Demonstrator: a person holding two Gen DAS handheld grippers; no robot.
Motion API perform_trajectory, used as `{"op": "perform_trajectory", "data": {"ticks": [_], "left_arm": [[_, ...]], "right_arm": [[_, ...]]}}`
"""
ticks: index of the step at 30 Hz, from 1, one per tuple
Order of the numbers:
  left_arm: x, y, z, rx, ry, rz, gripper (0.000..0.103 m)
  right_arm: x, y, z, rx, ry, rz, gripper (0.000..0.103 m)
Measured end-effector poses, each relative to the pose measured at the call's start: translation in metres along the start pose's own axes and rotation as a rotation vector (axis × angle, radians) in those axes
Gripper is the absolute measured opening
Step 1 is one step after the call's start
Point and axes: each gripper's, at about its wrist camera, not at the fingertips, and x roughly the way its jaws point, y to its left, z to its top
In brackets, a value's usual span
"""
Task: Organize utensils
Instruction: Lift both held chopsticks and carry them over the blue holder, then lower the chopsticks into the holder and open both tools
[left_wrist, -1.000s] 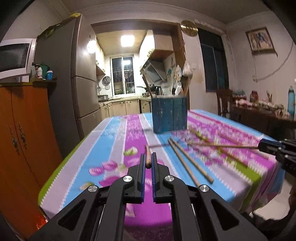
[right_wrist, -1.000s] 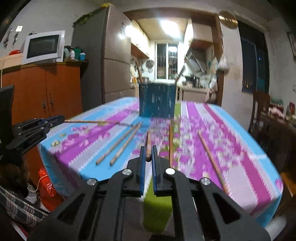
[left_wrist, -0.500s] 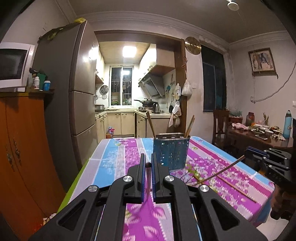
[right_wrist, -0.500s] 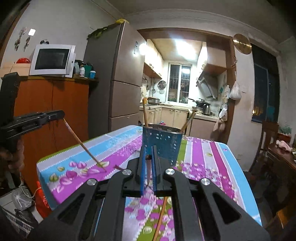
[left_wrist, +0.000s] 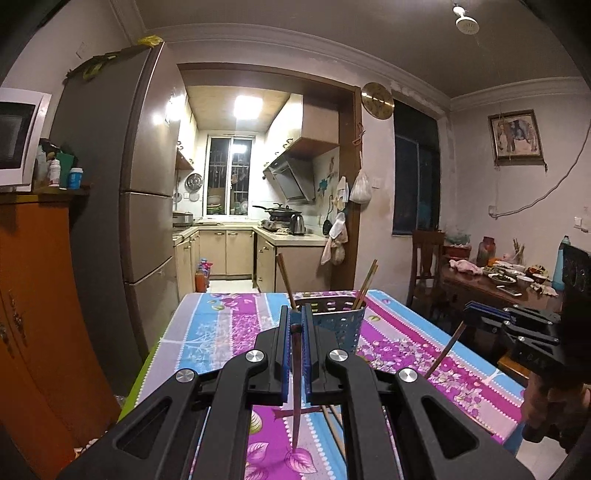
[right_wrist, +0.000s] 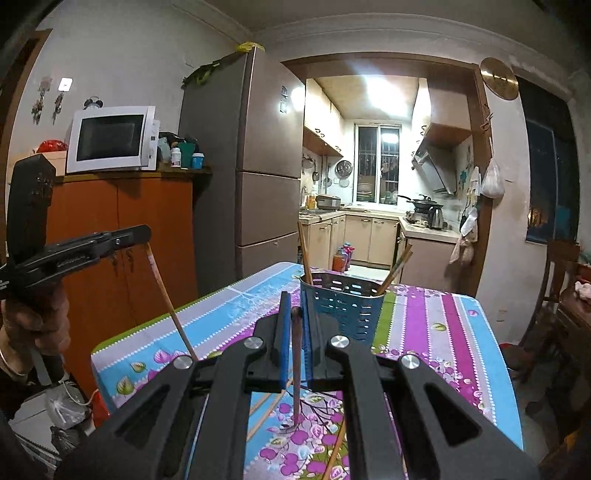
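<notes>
On table, blue holder holds upright chopsticks

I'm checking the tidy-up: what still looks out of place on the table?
Loose chopsticks still lie scattered on the tablecloth, outside the blue holder. Each gripper, left and right, clamps one chopstick.

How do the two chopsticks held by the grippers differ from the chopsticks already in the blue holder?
The held chopstick in the left gripper and the one in the right gripper hang thin end down above the tablecloth, each clamped at its top. The chopsticks in the blue holder stand leaning against its rim, untouched. All look like the same brown sticks.
</notes>
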Motion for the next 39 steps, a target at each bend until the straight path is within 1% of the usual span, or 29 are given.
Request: {"op": "perform_trajectory", "data": {"ticks": [4, 14, 19, 24, 28, 33, 39], "left_arm": [[0.002, 0.002, 0.008, -0.002, 0.011, -0.021, 0.007], [0.006, -0.008, 0.018, 0.041, 0.024, -0.012, 0.007], [0.012, -0.022, 0.021, 0.086, 0.028, 0.030, 0.007], [0.033, -0.039, 0.023, 0.142, 0.042, 0.073, 0.007], [0.053, -0.049, 0.026, 0.184, 0.058, 0.105, 0.007], [0.074, -0.053, 0.029, 0.198, 0.078, 0.137, 0.007], [0.095, -0.057, 0.042, 0.226, 0.074, 0.168, 0.007]], "right_arm": [[0.000, 0.000, 0.008, 0.010, 0.004, 0.016, 0.005], [-0.006, 0.000, 0.023, 0.009, -0.017, 0.027, 0.005], [-0.004, -0.002, 0.023, 0.019, -0.007, 0.027, 0.005], [0.016, -0.011, 0.029, 0.041, 0.029, 0.038, 0.005], [0.027, -0.021, 0.039, 0.044, 0.037, 0.028, 0.005], [0.039, -0.034, 0.055, 0.048, 0.028, 0.006, 0.005], [0.058, -0.050, 0.079, 0.036, 0.020, -0.031, 0.005]]}}
